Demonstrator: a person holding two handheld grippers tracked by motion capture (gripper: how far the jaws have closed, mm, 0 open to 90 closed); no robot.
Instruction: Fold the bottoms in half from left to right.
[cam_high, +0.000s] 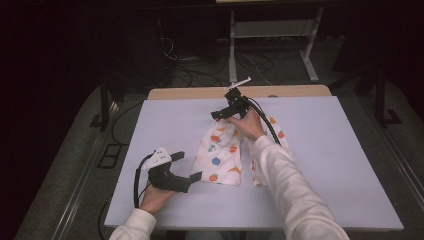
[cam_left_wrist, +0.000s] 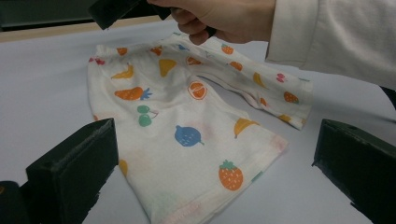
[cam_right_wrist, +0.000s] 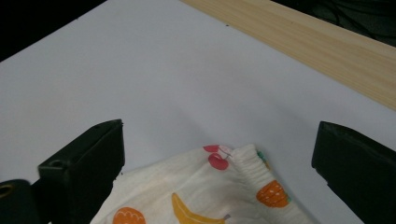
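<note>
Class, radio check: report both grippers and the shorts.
Left gripper open, near hem. Right gripper open over waistband. Fruit-print shorts flat on white board, ungripped. Nothing in the way.

High view: looks forward and down from above the person's side, taking in the whole white table (cam_high: 320, 150) and the floor beyond.
Left gripper view: sits low and close over the table, facing the hem of the fruit-print shorts (cam_left_wrist: 187, 140) between its jaws.
Right gripper view: close, tilted down at the waistband toward the wooden far edge (cam_right_wrist: 317, 46).
Shared: all three views take in the shorts and the white surface.
</note>
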